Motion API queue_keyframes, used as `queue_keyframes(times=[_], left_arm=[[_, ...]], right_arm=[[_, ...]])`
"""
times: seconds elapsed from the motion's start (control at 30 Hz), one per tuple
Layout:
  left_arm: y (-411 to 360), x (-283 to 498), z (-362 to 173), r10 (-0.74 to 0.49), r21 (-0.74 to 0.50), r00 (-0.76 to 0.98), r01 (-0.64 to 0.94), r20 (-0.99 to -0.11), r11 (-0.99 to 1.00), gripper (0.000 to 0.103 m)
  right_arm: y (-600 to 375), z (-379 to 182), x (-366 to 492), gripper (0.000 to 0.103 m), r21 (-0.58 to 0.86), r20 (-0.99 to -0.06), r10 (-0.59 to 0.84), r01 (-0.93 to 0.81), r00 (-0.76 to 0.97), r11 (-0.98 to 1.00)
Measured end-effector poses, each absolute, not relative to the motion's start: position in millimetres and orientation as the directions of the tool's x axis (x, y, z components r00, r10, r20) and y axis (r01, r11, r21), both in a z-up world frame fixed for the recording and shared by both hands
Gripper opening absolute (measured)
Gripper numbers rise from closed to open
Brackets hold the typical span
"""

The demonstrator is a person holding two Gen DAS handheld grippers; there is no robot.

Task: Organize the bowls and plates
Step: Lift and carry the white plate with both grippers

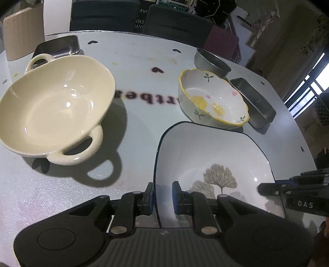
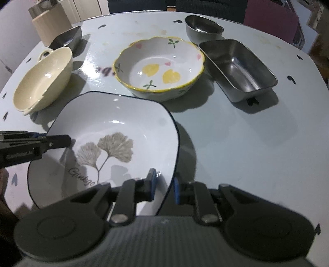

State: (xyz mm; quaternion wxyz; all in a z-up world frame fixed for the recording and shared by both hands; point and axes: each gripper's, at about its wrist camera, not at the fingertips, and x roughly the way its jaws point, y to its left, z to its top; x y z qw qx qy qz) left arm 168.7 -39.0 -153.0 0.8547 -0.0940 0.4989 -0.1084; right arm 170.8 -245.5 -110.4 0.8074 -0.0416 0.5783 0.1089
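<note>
Pale grey-blue glossy table (image 2: 236,143) with small dark heart prints and partly visible dark lettering; dim room, dark chairs (image 1: 176,18) past the far edge, a beige ribbed thing (image 1: 22,30) at the far left, bright window (image 1: 312,86) at the right. Left gripper (image 1: 163,198): jaws narrow, blue pads on either side of the left rim of the square white plate with dark rim and ginkgo leaf print (image 1: 216,156), one finger outside the rim, one inside, so clamped on it. Right gripper (image 2: 164,187): same narrow gap, pinching that plate's right rim edge, one pad over the plate's inside, the other outside it. Plate spans between the two grippers, tilted; whether it touches the table, cannot tell. Ahead of the fingers, just beyond the plate's far edge, white scalloped ceramic bowl with yellow rim and lemon print (image 2: 160,67). Ahead-left of the left fingers, cream ceramic two-handled bowl (image 1: 55,106), tilted. Ahead-right of the right fingers, rectangular steel loaf tin (image 2: 238,67), with a round steel bowl (image 2: 203,26) beyond it. Far left, another steel tray (image 1: 57,47).
</note>
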Motion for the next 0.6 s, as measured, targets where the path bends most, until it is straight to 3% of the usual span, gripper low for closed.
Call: queue_keyframes(times=[0.6], left_arm=[[-42.2,167.0,-155.2,-0.276,-0.255,0.45,0.109,-0.849,0.961,0.021]], right_arm=[[-242.4,-114.9,174.9,0.02,0.033,-0.941,0.108,-0.229,0.32,0.973]])
